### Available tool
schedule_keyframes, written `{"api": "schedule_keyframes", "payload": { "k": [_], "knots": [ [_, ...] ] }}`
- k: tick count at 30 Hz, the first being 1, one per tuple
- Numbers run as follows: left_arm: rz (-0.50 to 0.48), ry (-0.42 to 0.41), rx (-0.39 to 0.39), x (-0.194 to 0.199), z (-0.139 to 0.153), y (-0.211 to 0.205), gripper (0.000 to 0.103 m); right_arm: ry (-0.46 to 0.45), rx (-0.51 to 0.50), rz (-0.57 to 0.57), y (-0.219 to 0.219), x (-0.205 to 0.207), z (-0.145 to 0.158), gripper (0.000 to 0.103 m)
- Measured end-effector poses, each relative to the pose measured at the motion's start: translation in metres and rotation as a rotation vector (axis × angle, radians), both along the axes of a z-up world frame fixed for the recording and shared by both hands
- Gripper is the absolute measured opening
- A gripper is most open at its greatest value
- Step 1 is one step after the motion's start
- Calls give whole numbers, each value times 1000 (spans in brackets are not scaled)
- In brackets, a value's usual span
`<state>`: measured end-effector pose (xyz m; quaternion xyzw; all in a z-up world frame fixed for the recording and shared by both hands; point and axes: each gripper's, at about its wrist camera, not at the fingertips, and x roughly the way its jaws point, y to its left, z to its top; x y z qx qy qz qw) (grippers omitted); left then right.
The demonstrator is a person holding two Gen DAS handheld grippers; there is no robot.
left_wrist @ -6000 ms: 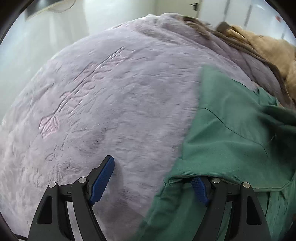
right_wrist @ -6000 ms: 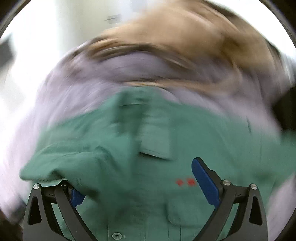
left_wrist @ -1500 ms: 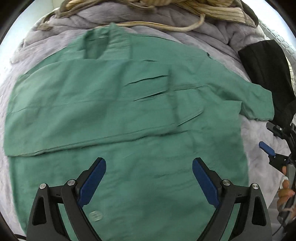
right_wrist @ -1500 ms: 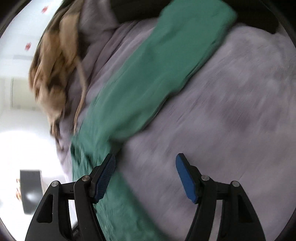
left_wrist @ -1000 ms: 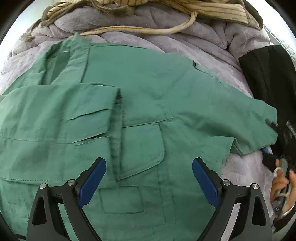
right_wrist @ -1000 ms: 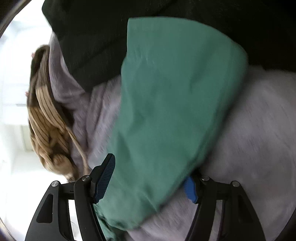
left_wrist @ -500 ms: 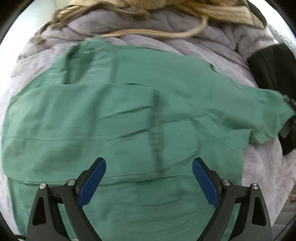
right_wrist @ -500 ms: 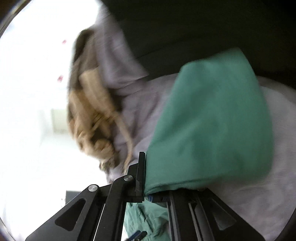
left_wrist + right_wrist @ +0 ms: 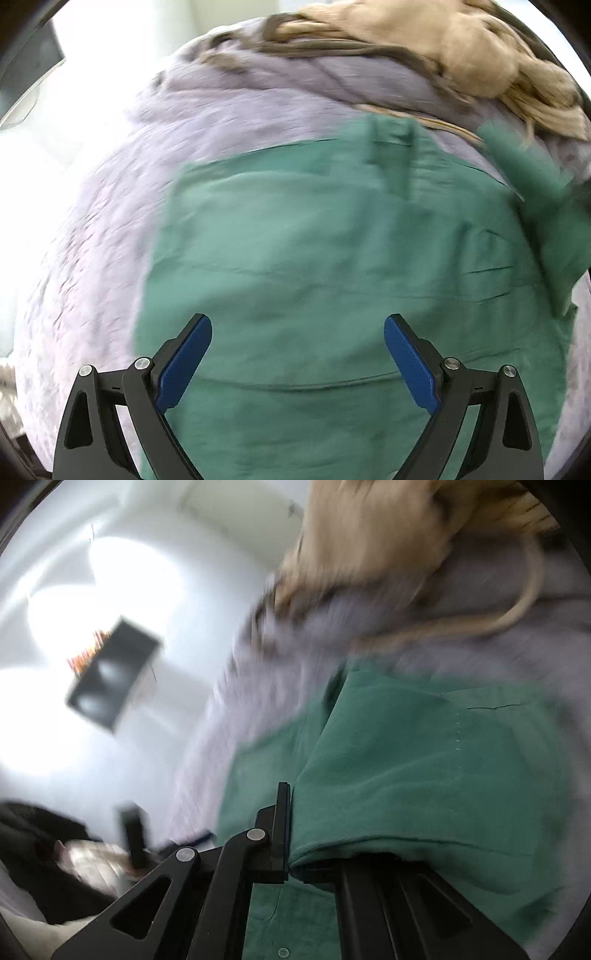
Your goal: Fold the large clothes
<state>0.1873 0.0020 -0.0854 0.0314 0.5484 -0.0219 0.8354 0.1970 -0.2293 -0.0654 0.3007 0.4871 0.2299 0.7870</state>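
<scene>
The green shirt (image 9: 332, 266) lies spread on the lilac blanket (image 9: 110, 229), front side up, with its collar toward the heap of tan clothing (image 9: 461, 48) at the far end. The right gripper (image 9: 290, 834) is pressed together on the hem of the shirt's sleeve (image 9: 424, 775); the cloth runs straight out from between its closed jaws and hangs in a lifted fold above the shirt body. From the left wrist view the same sleeve (image 9: 543, 206) appears raised at the right edge of the garment, angled inward over the chest. The left gripper (image 9: 297, 354) hovers over the lower front of the shirt with its blue pads (image 9: 184, 363) spread wide and nothing between them. Assessment: the step in hand is the sleeve fold, the right side being carried across the body. The next move calls for laying that sleeve flat on the chest panel, square to the side seam, and parting the jaws only once the cloth rests without a bunch. The left gripper is placed to pin the shirt front, which would keep the body from dragging. Both views are motion-blurred, so fine creases cannot be confirmed.
</scene>
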Motion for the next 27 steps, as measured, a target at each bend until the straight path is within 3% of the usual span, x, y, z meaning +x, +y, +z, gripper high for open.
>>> {"api": "schedule_keyframes", "payload": {
  "k": [4,6,8,10,12,15,16,17,18,19,21,24,27],
  "knots": [
    [47,22,2,-8,-12,43,94,209,-93,-9,50,5,-74,7],
    [64,40,-10,-12,-20,57,94,255,-63,-51,46,-3,-88,8],
    [75,58,-26,-17,-27,65,94,282,-15,-75,39,-13,-86,17],
    [79,65,-37,-21,-31,71,94,284,12,-114,25,-26,-77,59],
    [77,63,-49,-25,-32,71,94,249,13,-203,6,-38,-66,73],
    [67,63,-74,-28,-31,71,94,265,45,-328,-19,-42,-63,73],
    [63,61,-80,-29,-29,71,94,284,51,-362,-24,-40,-66,67],
    [59,56,-86,-29,-28,71,94,300,70,-395,-30,-36,-70,55],
    [56,52,-89,-30,-27,69,94,305,64,-418,-33,-31,-70,17],
    [54,47,-91,-31,-26,70,94,294,51,-421,-32,-28,-67,12],
    [53,39,-93,-35,-22,75,94,189,-48,-363,-10,-12,-40,12],
    [65,20,-76,-41,-19,86,94,55,-196,-176,42,6,-9,12],
    [117,10,-58,-47,-18,105,94,9,-334,52,112,11,-6,16]
  ]
}}
